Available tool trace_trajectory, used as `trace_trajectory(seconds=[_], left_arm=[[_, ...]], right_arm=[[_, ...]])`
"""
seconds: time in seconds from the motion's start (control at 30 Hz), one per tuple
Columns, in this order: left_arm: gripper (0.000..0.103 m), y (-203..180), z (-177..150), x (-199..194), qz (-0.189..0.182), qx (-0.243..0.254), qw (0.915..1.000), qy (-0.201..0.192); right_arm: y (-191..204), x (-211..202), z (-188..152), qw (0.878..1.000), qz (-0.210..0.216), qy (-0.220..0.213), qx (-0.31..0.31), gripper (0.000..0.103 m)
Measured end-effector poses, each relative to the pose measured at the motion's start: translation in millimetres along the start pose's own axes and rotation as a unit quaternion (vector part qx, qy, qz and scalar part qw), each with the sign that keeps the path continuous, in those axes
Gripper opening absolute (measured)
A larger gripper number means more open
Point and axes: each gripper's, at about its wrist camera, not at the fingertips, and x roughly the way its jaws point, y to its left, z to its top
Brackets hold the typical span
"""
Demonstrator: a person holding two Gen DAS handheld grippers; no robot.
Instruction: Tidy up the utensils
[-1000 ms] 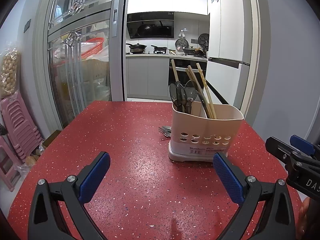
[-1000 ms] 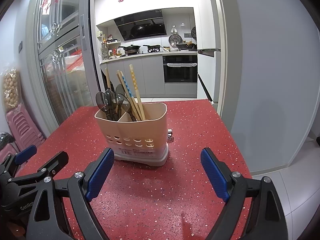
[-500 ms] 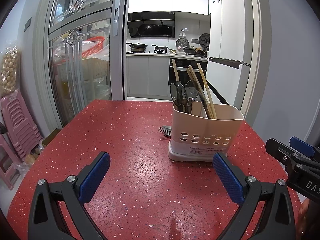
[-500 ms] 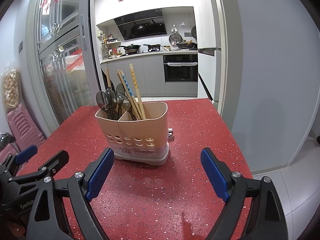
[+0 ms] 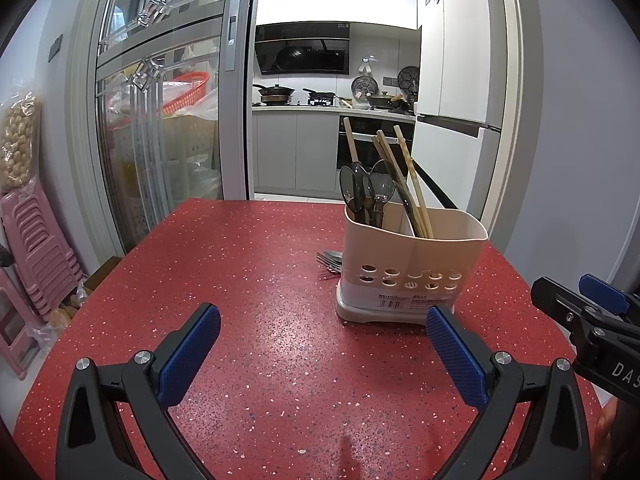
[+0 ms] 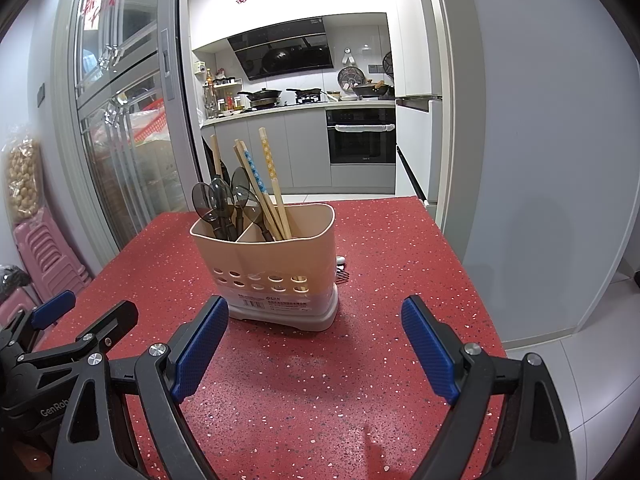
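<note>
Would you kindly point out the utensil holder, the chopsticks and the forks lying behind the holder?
utensil holder point(image 5: 404, 256): left wrist view, on its front wall.
chopsticks point(image 6: 266, 156): right wrist view, on the patterned upper shaft of one.
forks point(image 5: 329, 263): left wrist view, on the tines showing left of the holder.

Beige holder point(image 6: 276, 256) – red speckled table point(image 6: 320, 380) – blue-dotted chopstick point(image 6: 253, 172).

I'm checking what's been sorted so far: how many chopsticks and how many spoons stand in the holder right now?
Chopsticks: 4
Spoons: 4, overlapping, so roughly
Total in the holder: 8
Forks lie behind it, uncounted.
</note>
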Motion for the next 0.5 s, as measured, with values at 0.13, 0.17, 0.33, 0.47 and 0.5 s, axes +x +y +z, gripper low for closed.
trace_trajectory(seconds=[0.13,0.17,0.33,0.47,0.5], left_arm=[[0.103,-1.3,0.2,0.5,0.000,0.002,1.0000,0.000],[0.103,-1.8,0.1,0.6,0.000,0.002,1.0000,0.001],[0.103,-1.5,0.2,0.5,0.000,0.001,1.0000,0.001],[0.103,-2.0,0.3,0.4,0.000,0.002,1.0000,0.001],[0.103,-2.1,0.6,0.6,0.000,0.002,1.0000,0.001]], right_arm=[[0.2,-0.2,-0.2,1.000,0.000,0.000,0.001,0.090],[0.2,-0.3,-0.2,1.000,0.000,0.000,0.001,0.090],[0.4,-0.1,-0.4,1.000,0.000,0.000,0.001,0.090],[-0.1,0.0,-0.1,1.000,0.000,0.001,0.001,0.090],[0.0,-0.1,-0.1,1.000,0.000,0.000,0.001,0.090]])
